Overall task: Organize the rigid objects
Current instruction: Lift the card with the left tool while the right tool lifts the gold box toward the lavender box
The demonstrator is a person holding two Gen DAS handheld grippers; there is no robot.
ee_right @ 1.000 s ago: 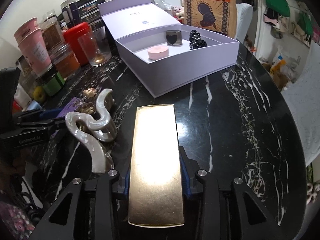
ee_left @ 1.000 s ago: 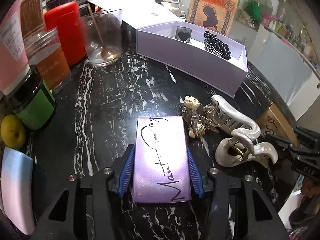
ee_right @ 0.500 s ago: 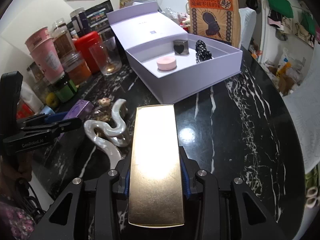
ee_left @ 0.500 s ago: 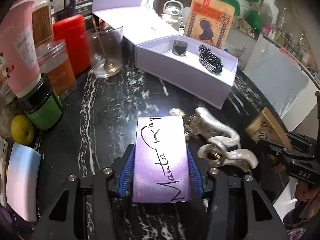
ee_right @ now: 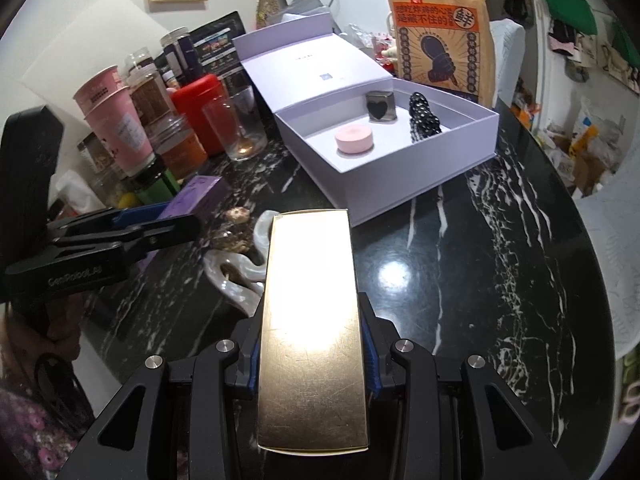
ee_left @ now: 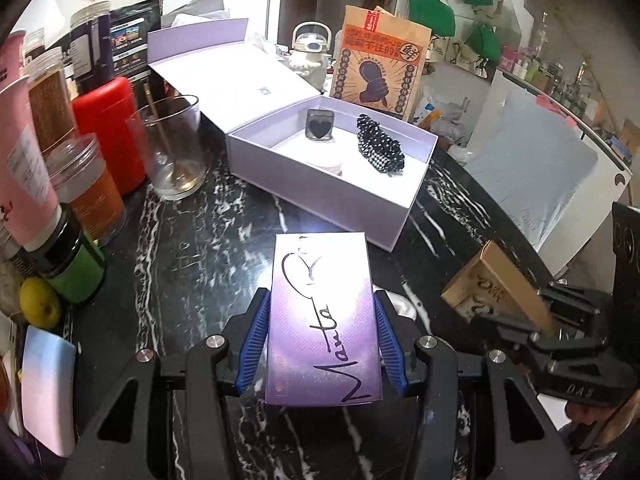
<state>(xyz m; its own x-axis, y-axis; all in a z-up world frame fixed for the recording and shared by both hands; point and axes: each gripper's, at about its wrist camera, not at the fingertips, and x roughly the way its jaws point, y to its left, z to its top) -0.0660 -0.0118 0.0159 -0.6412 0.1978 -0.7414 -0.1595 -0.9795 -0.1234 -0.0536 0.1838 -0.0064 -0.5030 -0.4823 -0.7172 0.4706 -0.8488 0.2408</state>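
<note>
Purple box and gold box each sit clamped between jaws.

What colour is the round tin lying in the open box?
Pale pink. The round tin shows best in the right wrist view, on the box floor.

Each fisheye camera sits just behind its own claw and looks forward and steeply down along the fingers at the black marble counter. Both views face the open lilac box and the brown paper bag behind it. The left view sees the box from nearer. Each view catches the other claw at its edge.
</note>
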